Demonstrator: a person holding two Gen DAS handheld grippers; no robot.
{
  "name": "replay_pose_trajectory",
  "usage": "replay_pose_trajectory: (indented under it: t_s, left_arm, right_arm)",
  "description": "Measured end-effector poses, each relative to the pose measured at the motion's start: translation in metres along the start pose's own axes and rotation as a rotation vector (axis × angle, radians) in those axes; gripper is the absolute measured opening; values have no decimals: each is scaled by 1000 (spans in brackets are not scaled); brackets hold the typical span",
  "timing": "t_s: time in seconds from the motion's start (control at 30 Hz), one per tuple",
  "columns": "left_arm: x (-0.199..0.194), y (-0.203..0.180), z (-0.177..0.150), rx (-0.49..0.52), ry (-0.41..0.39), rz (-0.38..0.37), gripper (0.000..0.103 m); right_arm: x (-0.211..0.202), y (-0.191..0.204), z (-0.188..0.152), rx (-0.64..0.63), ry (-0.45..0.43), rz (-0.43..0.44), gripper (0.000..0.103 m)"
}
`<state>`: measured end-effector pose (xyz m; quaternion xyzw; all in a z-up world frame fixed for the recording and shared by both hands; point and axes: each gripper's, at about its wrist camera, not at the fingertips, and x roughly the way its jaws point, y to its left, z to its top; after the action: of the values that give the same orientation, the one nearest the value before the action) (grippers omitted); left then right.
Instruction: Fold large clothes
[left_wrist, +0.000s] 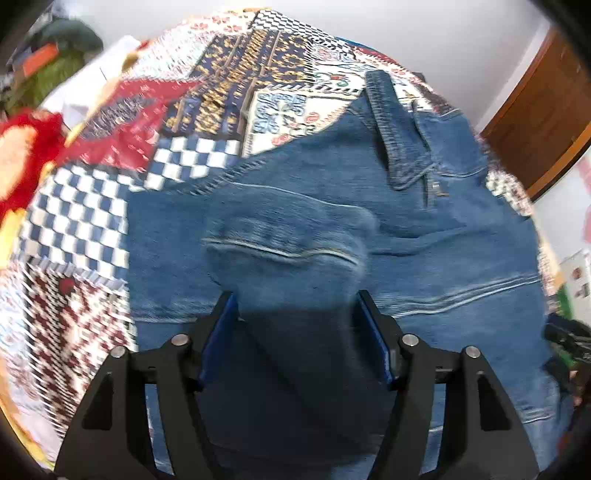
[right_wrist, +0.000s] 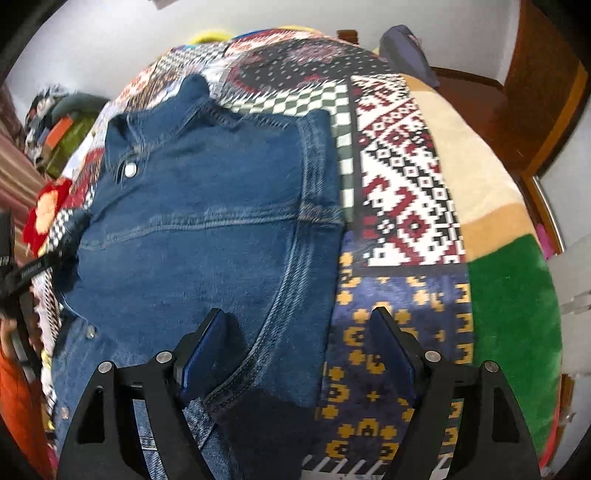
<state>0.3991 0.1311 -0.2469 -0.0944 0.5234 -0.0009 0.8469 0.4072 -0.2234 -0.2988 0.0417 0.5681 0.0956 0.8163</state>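
Note:
A blue denim jacket lies on a patterned patchwork blanket. In the left wrist view its cuffed sleeve runs between my left gripper's blue-padded fingers, which stand wide apart around it; whether they press the cloth I cannot tell. In the right wrist view the jacket lies with collar and a metal button at the upper left. My right gripper is open over the jacket's right seam edge, holding nothing.
The blanket covers a bed. A wooden headboard or door stands at the right. Piled clothes and a red plush item lie at the left. The other gripper's black body shows at the left edge.

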Motion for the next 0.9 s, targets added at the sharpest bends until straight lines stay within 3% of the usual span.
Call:
replay_pose_trajectory:
  t_s: [0.2, 0.3, 0.33, 0.43, 0.53, 0.7, 0.9]
  left_arm:
    - [-20, 41, -24, -49, -26, 67, 63]
    - [-24, 70, -47, -107, 9, 73, 63]
    - [-22, 82, -58, -125, 30, 93, 69]
    - [-27, 102, -82, -201, 20, 20, 81]
    - [-31, 107, -92, -241, 25, -19, 81]
    - [-47, 97, -90, -199, 13, 24, 81]
    - [-72, 98, -58, -142, -62, 34, 86]
  right_arm:
    - [9, 5, -3, -25, 7, -20, 79]
    - [10, 4, -2, -23, 10, -19, 80]
    - [10, 5, -2, -26, 9, -22, 80]
    - [10, 6, -4, -32, 5, -32, 80]
    - [10, 7, -3, -33, 10, -37, 80]
    - [5, 7, 4, -34, 28, -42, 80]
    - [-23, 6, 25, -48, -50, -40, 80]
